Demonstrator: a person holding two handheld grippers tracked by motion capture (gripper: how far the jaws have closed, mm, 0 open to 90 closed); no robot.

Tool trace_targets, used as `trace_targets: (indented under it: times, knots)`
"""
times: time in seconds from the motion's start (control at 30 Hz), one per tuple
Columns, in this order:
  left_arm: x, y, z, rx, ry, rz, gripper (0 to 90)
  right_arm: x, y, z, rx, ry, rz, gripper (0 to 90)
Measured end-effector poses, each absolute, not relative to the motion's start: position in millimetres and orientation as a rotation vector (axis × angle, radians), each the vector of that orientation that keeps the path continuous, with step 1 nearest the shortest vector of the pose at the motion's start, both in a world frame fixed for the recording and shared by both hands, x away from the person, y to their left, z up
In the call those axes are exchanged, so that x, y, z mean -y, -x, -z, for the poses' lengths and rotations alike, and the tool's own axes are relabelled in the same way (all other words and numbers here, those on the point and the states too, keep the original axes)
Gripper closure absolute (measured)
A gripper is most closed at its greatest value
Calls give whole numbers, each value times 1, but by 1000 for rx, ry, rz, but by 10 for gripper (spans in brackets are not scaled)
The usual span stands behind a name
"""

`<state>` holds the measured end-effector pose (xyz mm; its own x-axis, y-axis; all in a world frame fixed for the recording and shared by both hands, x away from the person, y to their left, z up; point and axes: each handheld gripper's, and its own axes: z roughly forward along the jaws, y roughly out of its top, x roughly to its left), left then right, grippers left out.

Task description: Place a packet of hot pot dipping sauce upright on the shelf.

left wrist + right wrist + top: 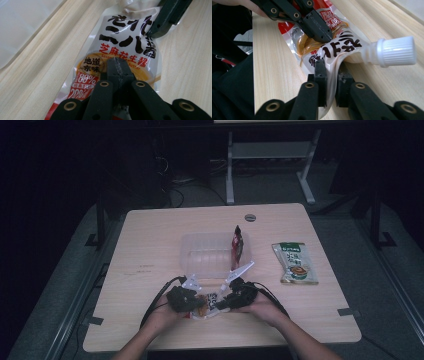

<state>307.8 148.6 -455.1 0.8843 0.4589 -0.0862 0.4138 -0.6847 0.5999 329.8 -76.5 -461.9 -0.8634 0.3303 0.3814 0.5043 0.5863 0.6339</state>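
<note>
The high view is dim, the room black around the pale wooden table [150, 250]; both gripper views are bright, sharp, softly glared.

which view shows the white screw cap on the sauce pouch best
The right gripper view: the cap lies large and sharp, its ridges and neck clear. The left gripper view shows the pouch label, its top cropped. In the high view the pouch is tiny.

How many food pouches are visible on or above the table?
3: a spouted sauce pouch near the front edge, a green pouch at the right, a red pouch upright in the plastic container.
</note>
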Motion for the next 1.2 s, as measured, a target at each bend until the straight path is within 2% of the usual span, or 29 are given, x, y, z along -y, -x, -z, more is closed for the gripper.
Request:
trace_targets:
  times: [0.13, 0.3, 0.8, 1.2]
  knots:
    - [-150, -307, 453, -628, -2399, -92, 898, 75, -331, 460, 2608, 670, 1149, 894]
    - [-154, -307, 450, -624, -2380, -70, 898, 77, -329, 456, 2604, 651, 1166, 898]
    - [-195, -308, 427, -694, -2280, -149, 897, 92, -323, 423, 2592, 539, 1303, 900]
    - [-174, -304, 433, -629, -2312, -99, 897, 98, -319, 407, 2558, 470, 1416, 900]
